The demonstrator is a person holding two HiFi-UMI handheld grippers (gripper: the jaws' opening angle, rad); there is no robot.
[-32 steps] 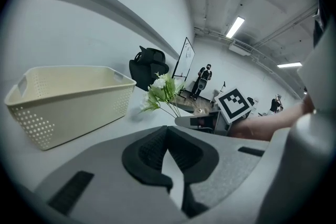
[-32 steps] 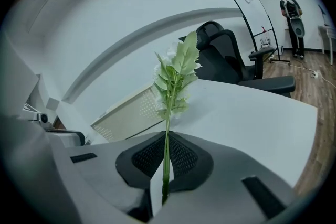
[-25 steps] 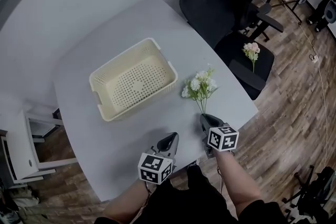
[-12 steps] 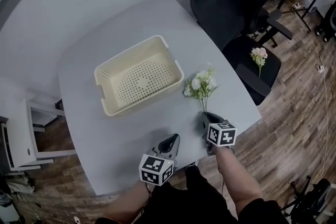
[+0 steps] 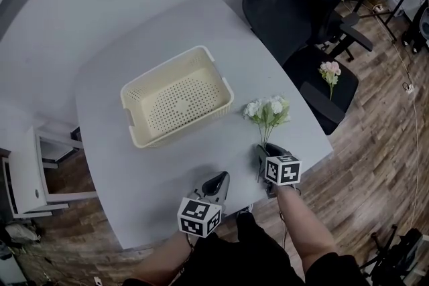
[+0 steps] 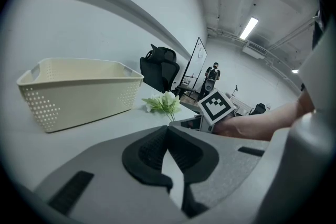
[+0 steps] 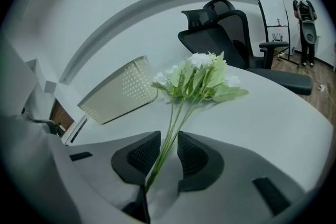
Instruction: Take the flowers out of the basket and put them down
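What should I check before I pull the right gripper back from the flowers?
1. Right gripper jaws apart, having just been opening: ok.
2. Stems between its jaws, free of both pads: cannot tell.
3. White flowers lying on the table: ok.
4. Basket empty: ok.
5. Left gripper shut and empty: ok.

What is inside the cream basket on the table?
Nothing shows inside the basket: its perforated floor is bare. The inner side of its near wall is mostly hidden behind the rim. The white flowers lie outside, on the table.
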